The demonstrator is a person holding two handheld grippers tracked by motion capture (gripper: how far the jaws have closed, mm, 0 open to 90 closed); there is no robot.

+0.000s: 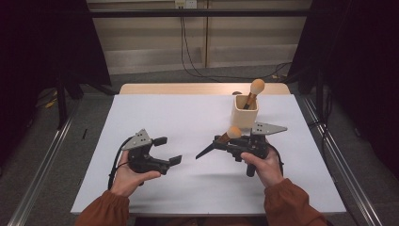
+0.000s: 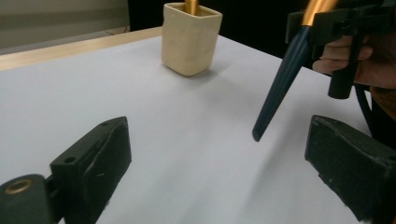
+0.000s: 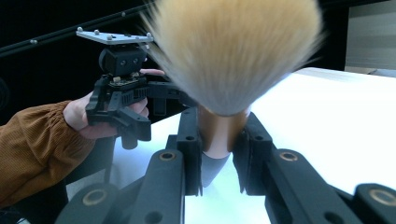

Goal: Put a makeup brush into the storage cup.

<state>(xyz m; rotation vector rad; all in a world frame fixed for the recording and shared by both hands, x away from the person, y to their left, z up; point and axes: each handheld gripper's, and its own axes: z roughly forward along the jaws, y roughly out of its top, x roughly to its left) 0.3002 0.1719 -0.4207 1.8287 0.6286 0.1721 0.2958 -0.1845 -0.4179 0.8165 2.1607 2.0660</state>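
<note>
Two grippers over a white table (image 1: 188, 183). Right gripper (image 1: 221, 143): jaws clamped tight on a makeup brush (image 1: 221, 140), pinching its gold collar, just under the fluffy tan hair. Fluffy head poking up out of the jaws, right up close in the right gripper view (image 3: 233, 51). Dark pointed handle sticking out past the jaws on the other side, slanting down, tip hanging just above the table, not touching it. Right hand (image 1: 263, 165) wrapped around the grip behind the jaws, orange sleeve behind that.

Left gripper (image 1: 169, 150): jaws spread wide, nothing between them, nothing pressed by the pads. Bare table under the gap in the left gripper view. Held brush a little way in front of these jaws and off to one side, near but apart, handle tip (image 2: 258, 135) pointing down toward the jaw on that side. Left hand (image 1: 129, 174) holding the body of the gripper from below, cable trailing back beside the wrist.

Farther out, past both sets of jaws: a small cream cup (image 1: 244, 112) standing upright near the far edge of the table. Closer to the right gripper than to the left one, just beyond the right jaws. One more brush (image 1: 254, 92) standing in that cup, leaning a bit, fluffy round head up. Beyond the white top, a strip of light wood at the table's far edge (image 1: 202, 88).
</note>
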